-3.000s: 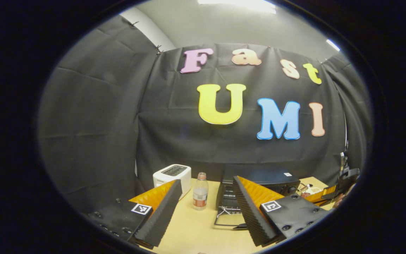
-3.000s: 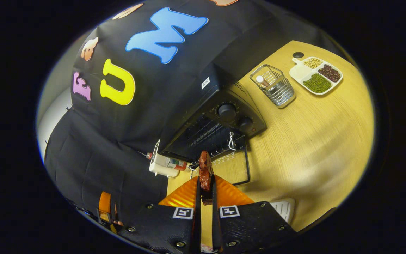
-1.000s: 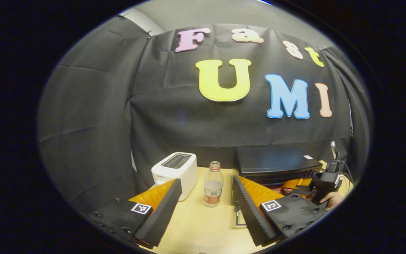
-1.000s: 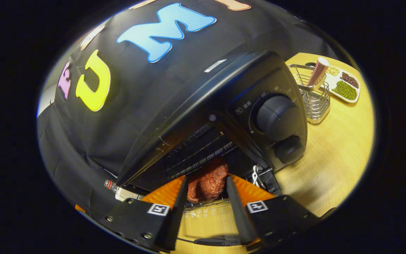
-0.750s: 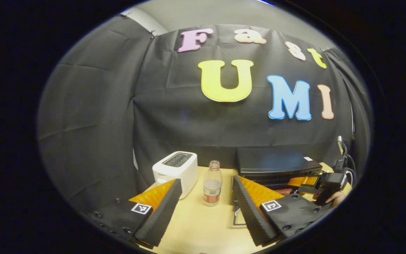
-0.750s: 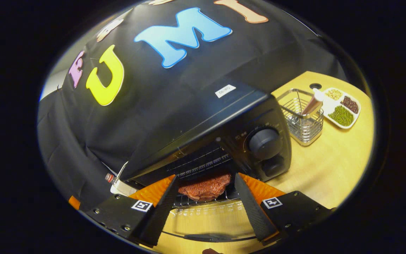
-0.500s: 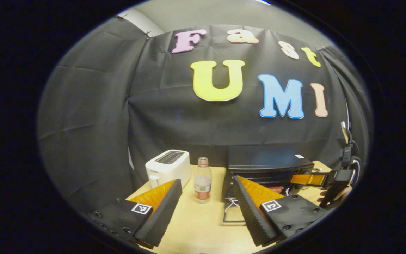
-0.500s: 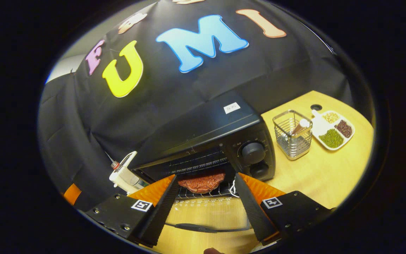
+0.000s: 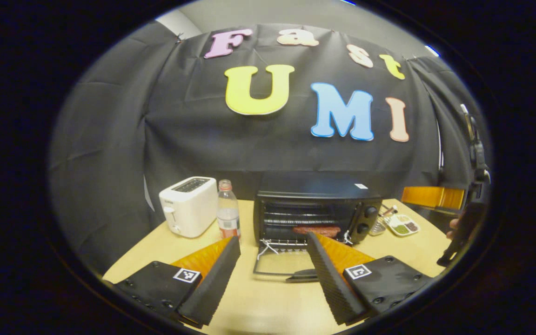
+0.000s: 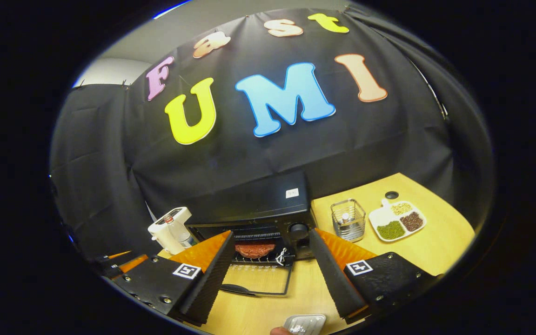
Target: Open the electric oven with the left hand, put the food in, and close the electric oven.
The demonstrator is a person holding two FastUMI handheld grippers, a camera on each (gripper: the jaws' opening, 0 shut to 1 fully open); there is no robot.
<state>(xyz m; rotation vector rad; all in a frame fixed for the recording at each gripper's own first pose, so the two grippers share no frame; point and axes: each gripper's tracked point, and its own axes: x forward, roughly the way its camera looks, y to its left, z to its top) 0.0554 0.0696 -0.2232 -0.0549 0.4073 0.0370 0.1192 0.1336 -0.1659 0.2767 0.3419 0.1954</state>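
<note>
Left gripper view: black electric oven (image 9: 317, 207) sits centre frame, glass door (image 9: 279, 263) dropped flat on the wooden table (image 9: 268, 307), reddish-brown meat patty (image 9: 317, 230) on the wire rack. Left gripper (image 9: 272, 274) and right gripper (image 10: 270, 274) both spread, empty. Door likely stiff, hinged, light; best lifted at its dark front handle (image 9: 301, 278).

left tool (image 9: 272, 272): black housing, square tag, screws | right tool (image 10: 268, 274): same build, ribbed fingers
</note>
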